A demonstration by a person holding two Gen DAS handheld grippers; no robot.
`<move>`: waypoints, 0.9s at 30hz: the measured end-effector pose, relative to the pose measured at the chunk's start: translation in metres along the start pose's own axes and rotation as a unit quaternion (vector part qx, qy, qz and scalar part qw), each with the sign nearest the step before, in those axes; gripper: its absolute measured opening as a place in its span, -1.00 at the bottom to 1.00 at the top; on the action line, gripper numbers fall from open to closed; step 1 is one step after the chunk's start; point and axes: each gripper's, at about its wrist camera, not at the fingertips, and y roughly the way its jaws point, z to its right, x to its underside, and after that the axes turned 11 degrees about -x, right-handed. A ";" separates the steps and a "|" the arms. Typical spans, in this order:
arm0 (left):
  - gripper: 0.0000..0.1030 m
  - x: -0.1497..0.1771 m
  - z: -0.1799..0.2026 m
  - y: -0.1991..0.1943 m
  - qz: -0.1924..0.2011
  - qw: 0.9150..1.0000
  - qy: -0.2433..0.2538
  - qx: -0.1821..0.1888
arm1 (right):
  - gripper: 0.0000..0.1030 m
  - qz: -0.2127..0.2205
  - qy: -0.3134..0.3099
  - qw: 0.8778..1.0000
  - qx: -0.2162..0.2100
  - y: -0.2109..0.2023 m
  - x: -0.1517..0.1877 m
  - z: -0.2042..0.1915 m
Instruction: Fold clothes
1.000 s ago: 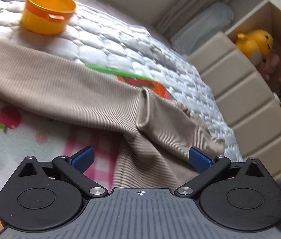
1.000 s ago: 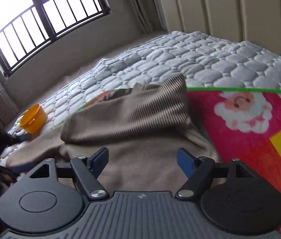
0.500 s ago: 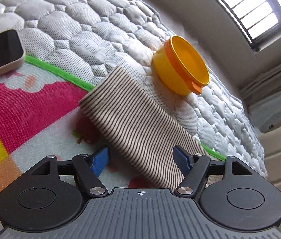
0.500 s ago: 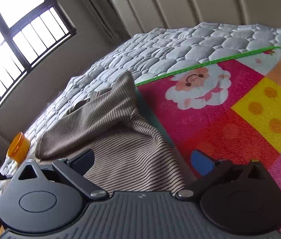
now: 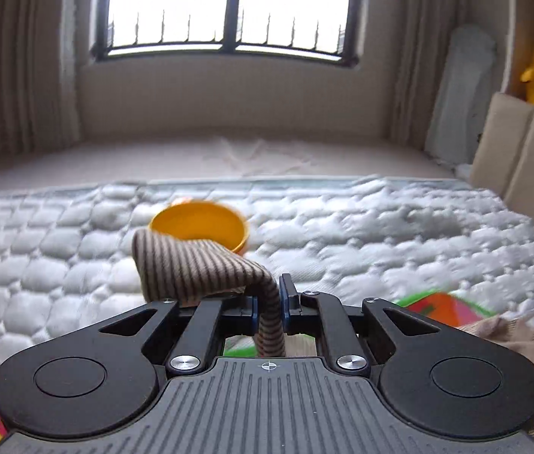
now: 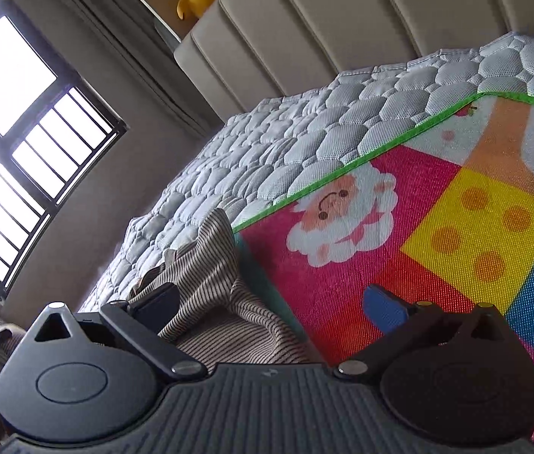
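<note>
the quilted mattress [image 5: 380, 234] is filling both views, with a bright play mat [image 6: 456, 234] lying across part of it. on the mat's edge the striped beige garment [image 6: 221, 302] is sitting in a loose, rumpled heap, not yet in any neat fold. so the folding is looking early: one end is being gathered, and the flattening and the folds themselves are all left to do, as far as i can judge. an orange bowl [image 5: 201, 223] is resting on the mattress just behind the raised cloth. the left gripper [image 5: 269, 304] has just been closing and is now pinching a narrow end of the garment, which is flopping over its fingers. the right gripper [image 6: 270, 308] is standing spread wide over the heap, gripping nothing.
</note>
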 end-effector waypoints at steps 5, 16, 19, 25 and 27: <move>-0.77 -0.030 0.080 -0.049 0.051 0.994 0.048 0.090 | 1.00 0.013 0.016 1.000 -0.005 -0.007 -0.006 0.006; -0.62 0.057 0.221 -0.083 -0.014 0.965 0.125 0.230 | 1.00 -0.039 0.024 0.999 0.006 0.011 -0.001 0.019; 0.13 0.085 0.212 -0.077 -0.071 0.962 0.113 0.240 | 1.00 -0.089 0.005 0.996 0.009 0.030 0.012 0.013; 0.88 0.117 0.156 -0.051 -0.145 0.956 0.108 0.232 | 1.00 -0.118 -0.074 0.989 0.056 0.047 0.037 -0.008; 0.94 0.120 0.139 -0.043 -0.134 0.959 0.104 0.225 | 1.00 -0.127 -0.096 0.985 0.069 0.051 0.041 -0.012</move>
